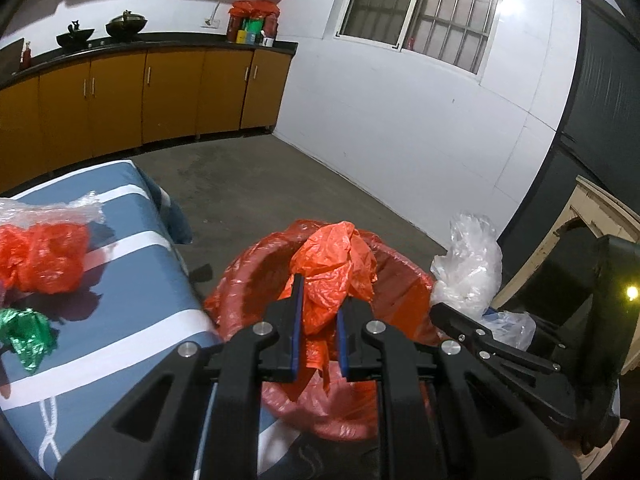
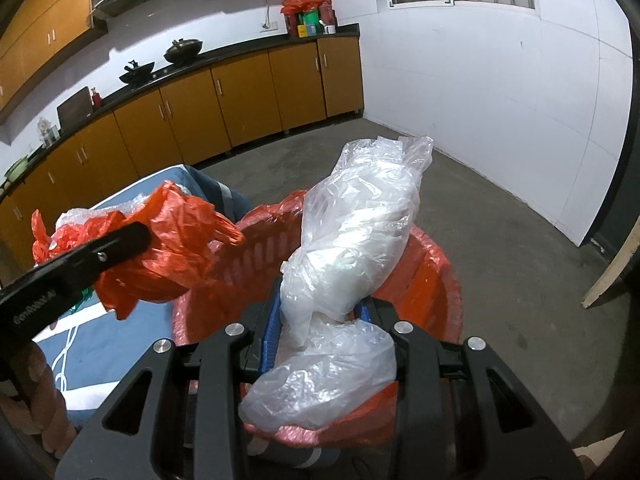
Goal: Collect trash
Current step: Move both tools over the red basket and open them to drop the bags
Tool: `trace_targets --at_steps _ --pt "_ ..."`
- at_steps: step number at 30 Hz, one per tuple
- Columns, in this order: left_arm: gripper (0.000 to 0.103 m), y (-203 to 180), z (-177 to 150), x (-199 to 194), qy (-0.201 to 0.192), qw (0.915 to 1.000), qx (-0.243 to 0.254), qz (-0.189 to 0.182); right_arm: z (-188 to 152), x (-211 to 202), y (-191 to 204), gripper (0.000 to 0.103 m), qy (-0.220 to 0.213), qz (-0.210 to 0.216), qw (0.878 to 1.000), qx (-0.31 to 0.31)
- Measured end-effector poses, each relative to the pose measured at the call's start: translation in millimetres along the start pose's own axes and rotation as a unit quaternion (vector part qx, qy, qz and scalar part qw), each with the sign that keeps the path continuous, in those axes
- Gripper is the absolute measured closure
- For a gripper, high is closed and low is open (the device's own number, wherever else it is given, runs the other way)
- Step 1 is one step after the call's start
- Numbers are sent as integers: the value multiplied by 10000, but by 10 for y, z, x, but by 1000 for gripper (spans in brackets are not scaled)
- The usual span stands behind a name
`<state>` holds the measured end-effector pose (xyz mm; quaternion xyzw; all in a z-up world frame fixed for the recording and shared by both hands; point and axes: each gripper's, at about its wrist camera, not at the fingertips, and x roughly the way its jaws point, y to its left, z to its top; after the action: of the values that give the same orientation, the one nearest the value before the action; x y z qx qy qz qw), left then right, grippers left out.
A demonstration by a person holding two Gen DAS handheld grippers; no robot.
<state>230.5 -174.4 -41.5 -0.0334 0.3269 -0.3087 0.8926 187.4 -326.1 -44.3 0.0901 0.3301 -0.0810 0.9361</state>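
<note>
While pinching a crumpled orange plastic bag [image 1: 332, 276], left gripper [image 1: 318, 322] hovering over the orange-lined waste basket [image 1: 248, 276]; right gripper [image 2: 316, 324] clamping a clear plastic bag [image 2: 352, 248] above the same basket. Carrying step nearly done, likely needing both grips released next. Farther left, more orange wrap [image 1: 44, 256] and green foil [image 1: 28, 336] waiting on the blue striped tablecloth [image 1: 132, 312].
</note>
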Motion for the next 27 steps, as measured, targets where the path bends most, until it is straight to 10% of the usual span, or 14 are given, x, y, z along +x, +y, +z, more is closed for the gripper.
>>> trace_targets --at_steps 13,27 --pt "67 133 -24 238 280 9991 -317 -36 24 19 -196 43 -106 -44 9999 128" --pt "41 560 -157 -316 -116 9905 -283 1340 12 -96 93 43 -267 44 9995 -186"
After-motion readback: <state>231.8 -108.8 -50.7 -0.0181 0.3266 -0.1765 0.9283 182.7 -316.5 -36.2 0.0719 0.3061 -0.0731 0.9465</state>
